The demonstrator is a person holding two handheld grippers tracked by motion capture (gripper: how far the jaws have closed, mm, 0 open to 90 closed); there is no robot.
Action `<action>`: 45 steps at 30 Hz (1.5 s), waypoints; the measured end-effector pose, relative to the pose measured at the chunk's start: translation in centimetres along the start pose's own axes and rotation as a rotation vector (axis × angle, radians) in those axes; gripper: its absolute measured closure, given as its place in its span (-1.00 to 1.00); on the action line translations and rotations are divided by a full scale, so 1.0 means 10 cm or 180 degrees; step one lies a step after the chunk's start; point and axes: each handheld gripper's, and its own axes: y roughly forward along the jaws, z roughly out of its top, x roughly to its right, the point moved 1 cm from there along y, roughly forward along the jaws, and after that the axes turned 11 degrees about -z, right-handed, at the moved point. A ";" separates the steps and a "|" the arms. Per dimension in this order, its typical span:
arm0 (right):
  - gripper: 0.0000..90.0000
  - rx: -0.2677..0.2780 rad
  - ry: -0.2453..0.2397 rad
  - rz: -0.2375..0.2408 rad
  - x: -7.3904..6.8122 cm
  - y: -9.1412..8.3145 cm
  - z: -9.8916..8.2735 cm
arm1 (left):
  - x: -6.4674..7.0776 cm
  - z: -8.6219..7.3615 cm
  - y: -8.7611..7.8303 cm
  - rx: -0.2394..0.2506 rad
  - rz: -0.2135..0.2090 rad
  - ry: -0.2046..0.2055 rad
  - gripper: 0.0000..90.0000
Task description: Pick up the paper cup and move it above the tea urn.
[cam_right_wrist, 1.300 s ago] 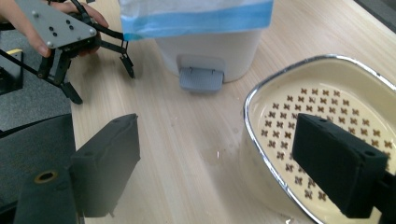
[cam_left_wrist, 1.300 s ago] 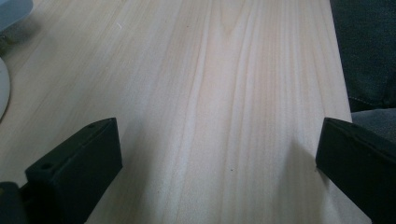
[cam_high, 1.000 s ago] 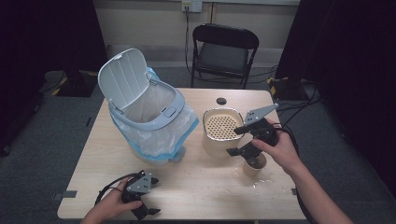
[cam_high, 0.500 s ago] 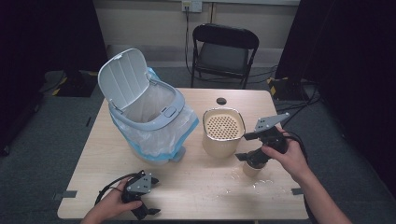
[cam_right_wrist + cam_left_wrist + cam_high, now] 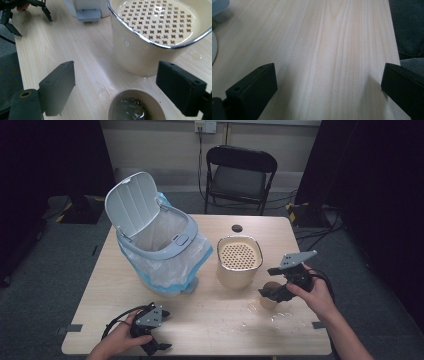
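the right gripper (image 5: 274, 292) hangs over the right half of the pale wooden table (image 5: 210, 320), its jaws spread wide and holding nothing. in the right gripper view a small tan round cup (image 5: 136, 105) sits directly below and between those jaws, upright, mouth open to the camera, with dark wet leaves or dregs at its bottom. the cup (image 5: 270, 296) stands just in front of the cream rectangular container with a perforated strainer insert (image 5: 239, 261), near it but apart. since the cup is round it has no long axis to line up with; what matters is that it already lies centred in the jaw gap, slightly toward the person, so a straight drop and a squeeze looks like the likely next move. small puddles of water (image 5: 280, 319) glint on the table around it, so the wall may be slippery.

the left gripper (image 5: 150, 337) rests at the near left edge of the table, jaws wide apart over bare wood, well apart from the cup. the right hand (image 5: 312, 292) is plainly the nearer one. the grey lidded bin lined with a blue plastic bag (image 5: 160, 250) stands open on the left half.
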 end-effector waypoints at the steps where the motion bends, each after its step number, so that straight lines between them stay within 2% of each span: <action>1: -0.66 -0.0008 0.0033 0.0004 0.00 0.00 -0.02 | 0.00 0.00 0.00 -0.0004 0.0000 0.0006 -1.00; 16: -0.68 0.0026 0.0173 -0.0016 0.09 -0.03 -0.27 | 0.00 0.00 0.00 -0.0006 0.0001 0.0007 -1.00; 27: -0.68 -0.0008 0.0206 -0.0132 0.14 -0.07 -0.46 | 0.00 0.00 0.00 -0.0004 0.0001 0.0005 -1.00; 45: -0.68 0.0066 0.0269 -0.0139 0.17 -0.13 -0.77 | 0.00 0.00 0.00 -0.0003 0.0002 0.0005 -1.00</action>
